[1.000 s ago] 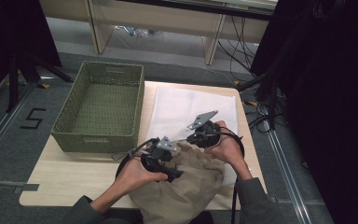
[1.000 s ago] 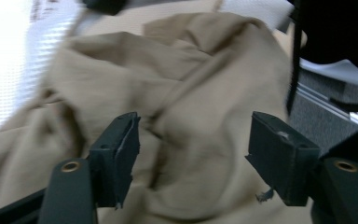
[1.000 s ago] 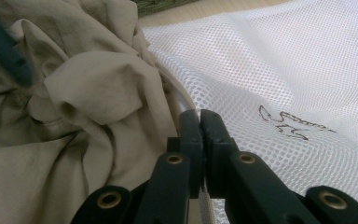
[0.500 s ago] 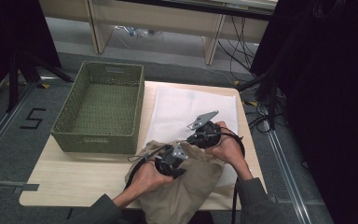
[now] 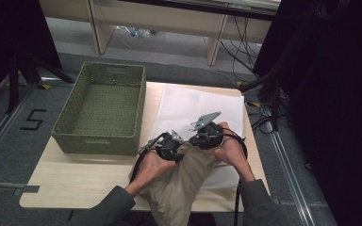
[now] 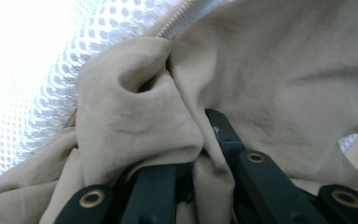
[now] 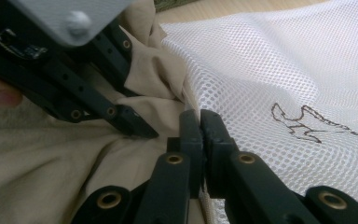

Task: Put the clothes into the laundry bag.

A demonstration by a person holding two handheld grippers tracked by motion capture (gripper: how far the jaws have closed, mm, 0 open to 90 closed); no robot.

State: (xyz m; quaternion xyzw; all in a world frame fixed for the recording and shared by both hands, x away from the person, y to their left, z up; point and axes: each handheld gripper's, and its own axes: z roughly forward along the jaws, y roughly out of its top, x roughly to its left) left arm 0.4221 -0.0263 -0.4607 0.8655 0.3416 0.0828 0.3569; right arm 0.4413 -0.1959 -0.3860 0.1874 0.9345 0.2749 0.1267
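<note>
The crumpled beige cloth garment [image 5: 181,181] is lying lengthwise from the table's near edge toward the white mesh laundry bag [image 5: 202,106]. The left gripper [image 6: 200,140] is pinching a garment fold; the right gripper [image 7: 199,122] is clamping the bag's edge.

**Both grippers bunched up close at the near edge**

Both forearms came in from the bottom of the high view, sleeves angled inward so the hands nearly met in the middle. The left gripper [image 5: 173,141] sat just beside the right gripper [image 5: 202,134], almost touching. Left hand [image 5: 152,162] was wrapped around its handle, jaws clamped with a fold pinched between them in its own view. Right hand [image 5: 228,148] gripped from the side, its jaws pressed tight together, pointing toward the left one. The grey plate on the right gripper tilted upward.
</note>
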